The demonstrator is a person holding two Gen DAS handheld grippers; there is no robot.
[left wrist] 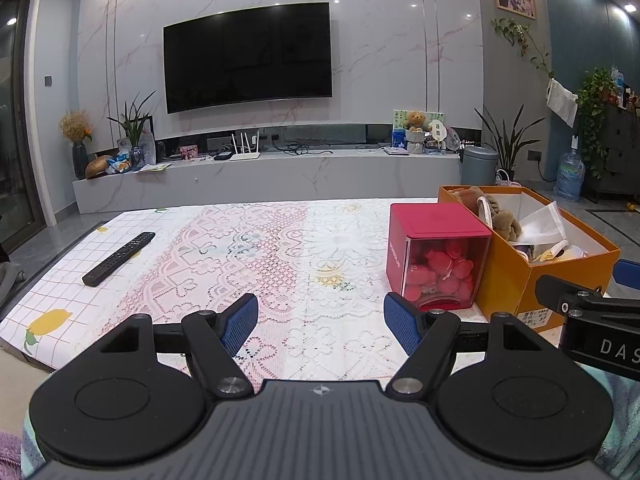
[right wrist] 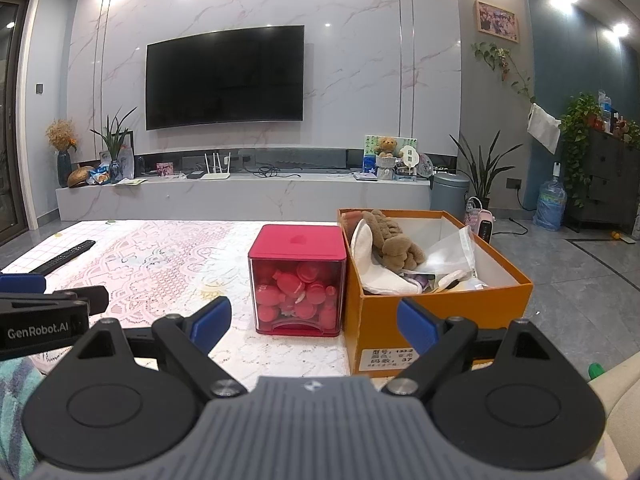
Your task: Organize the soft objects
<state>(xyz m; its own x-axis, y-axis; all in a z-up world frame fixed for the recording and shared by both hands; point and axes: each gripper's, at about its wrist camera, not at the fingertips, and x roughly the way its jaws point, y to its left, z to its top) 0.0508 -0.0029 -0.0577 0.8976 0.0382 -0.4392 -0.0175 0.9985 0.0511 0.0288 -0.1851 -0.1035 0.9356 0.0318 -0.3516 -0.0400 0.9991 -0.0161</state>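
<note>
An orange cardboard box (right wrist: 420,312) stands at the table's right side, holding a brown plush toy (right wrist: 394,242), white soft pads (right wrist: 362,248) and a clear plastic bag (right wrist: 456,252). The same orange box (left wrist: 516,280) shows at the right of the left wrist view. Beside it on its left stands a red-lidded clear container (right wrist: 297,280) (left wrist: 436,256) full of pink soft pieces. My right gripper (right wrist: 316,326) is open and empty, just short of both boxes. My left gripper (left wrist: 320,322) is open and empty over the lace tablecloth (left wrist: 260,248).
A black remote control (left wrist: 119,258) lies at the table's left. Beyond the table are a TV (left wrist: 248,56), a marble console with clutter, a grey bin (right wrist: 450,196), plants and a water jug (right wrist: 551,208). The other gripper's body pokes in at each view's side edge.
</note>
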